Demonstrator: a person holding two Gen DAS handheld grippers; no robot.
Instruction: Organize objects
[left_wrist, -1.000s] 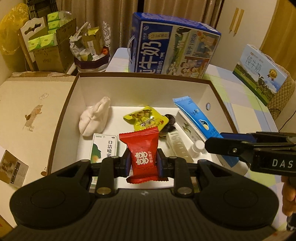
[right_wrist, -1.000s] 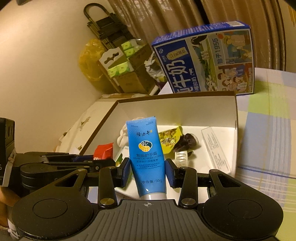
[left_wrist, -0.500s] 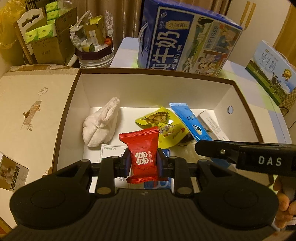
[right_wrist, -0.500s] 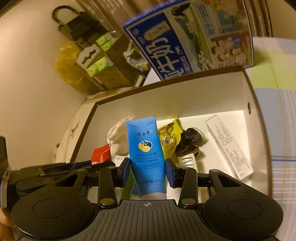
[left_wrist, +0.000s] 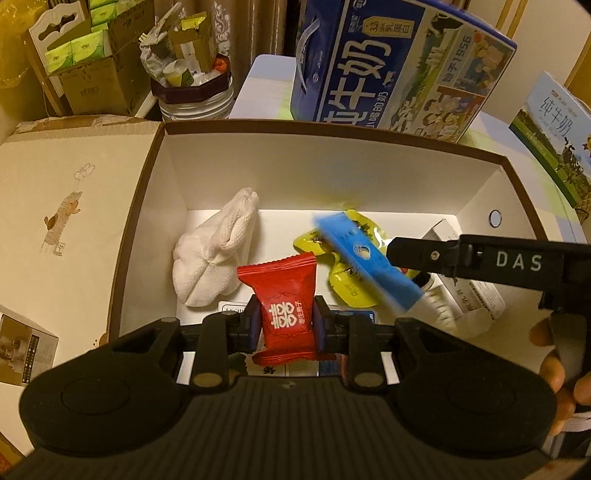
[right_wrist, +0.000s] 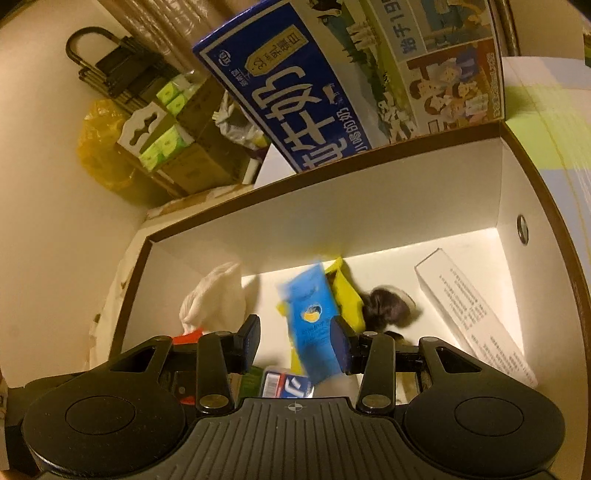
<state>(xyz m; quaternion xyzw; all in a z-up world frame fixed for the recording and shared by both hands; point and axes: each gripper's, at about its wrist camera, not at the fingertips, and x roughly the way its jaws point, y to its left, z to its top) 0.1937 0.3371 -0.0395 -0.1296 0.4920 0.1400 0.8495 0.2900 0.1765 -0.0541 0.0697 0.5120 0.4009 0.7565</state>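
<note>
My left gripper (left_wrist: 286, 321) is shut on a red candy packet (left_wrist: 282, 295) and holds it upright over the near end of a white box with a brown rim (left_wrist: 332, 127). My right gripper (right_wrist: 295, 338) stands open above the same box. A blue hand-cream tube (right_wrist: 314, 325) shows blurred between its spread fingers, loose and leaning toward the right finger. In the left wrist view the blue tube (left_wrist: 365, 258) hangs tilted over a yellow snack packet (left_wrist: 347, 291), just off the right gripper's tip (left_wrist: 395, 251).
Inside the box lie a white cloth (left_wrist: 218, 254), a long white carton (left_wrist: 476, 291), a white bottle (left_wrist: 439, 306) and a dark hair tie (right_wrist: 388, 302). A big blue milk carton (left_wrist: 388, 62) stands behind it. A hand (left_wrist: 565, 369) holds the right gripper.
My right gripper has opened and let go of the blue tube, which now drops blurred into the box. Both grippers moved further over the box; the left still holds the red packet.
</note>
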